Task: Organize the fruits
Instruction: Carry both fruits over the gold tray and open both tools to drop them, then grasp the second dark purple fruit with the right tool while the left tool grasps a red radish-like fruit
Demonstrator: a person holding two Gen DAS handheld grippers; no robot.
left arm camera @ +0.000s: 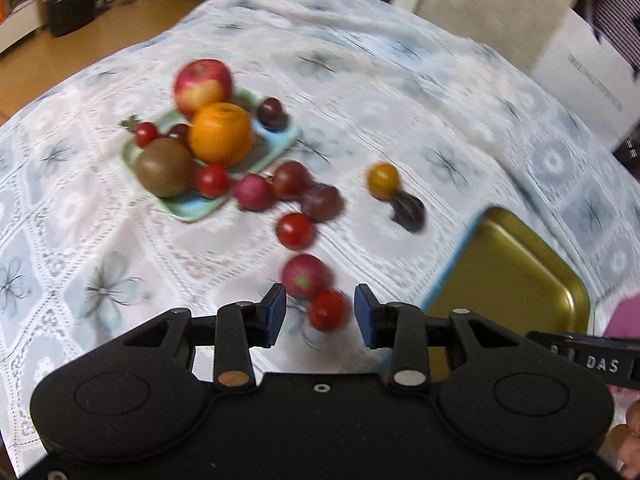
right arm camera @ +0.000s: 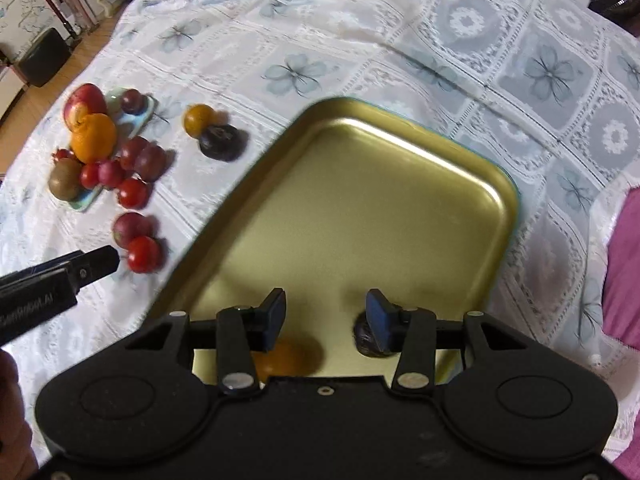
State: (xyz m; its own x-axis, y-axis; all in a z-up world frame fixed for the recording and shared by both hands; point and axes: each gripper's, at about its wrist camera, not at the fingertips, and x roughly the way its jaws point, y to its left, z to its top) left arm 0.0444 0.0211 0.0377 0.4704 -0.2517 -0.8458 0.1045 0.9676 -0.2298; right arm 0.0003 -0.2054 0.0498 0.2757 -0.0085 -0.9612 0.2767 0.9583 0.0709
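surface: lace tablecloth (right arm camera: 360, 32) | on it: gold tray (right arm camera: 360, 200), green plate (left arm camera: 276, 148), loose tomatoes (left arm camera: 295, 230)

Soft, even indoor light, fairly bright, with short faint shadows under the fruit. Motion blur smears the left wrist view, worst on the tomatoes (left arm camera: 327, 309) nearest the camera. The gold tray (right arm camera: 400, 184) shows dull sheen along its rim. Fisheye bending curves both views' edges

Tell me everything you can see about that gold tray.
The gold tray is a shallow rectangular pan with rounded corners, a raised rim and a matte metallic look; a blue-green edge shows outside. It lies flat on the lace tablecloth. Near its close edge sit a small orange fruit and a dark fruit. The open right gripper hangs above them.
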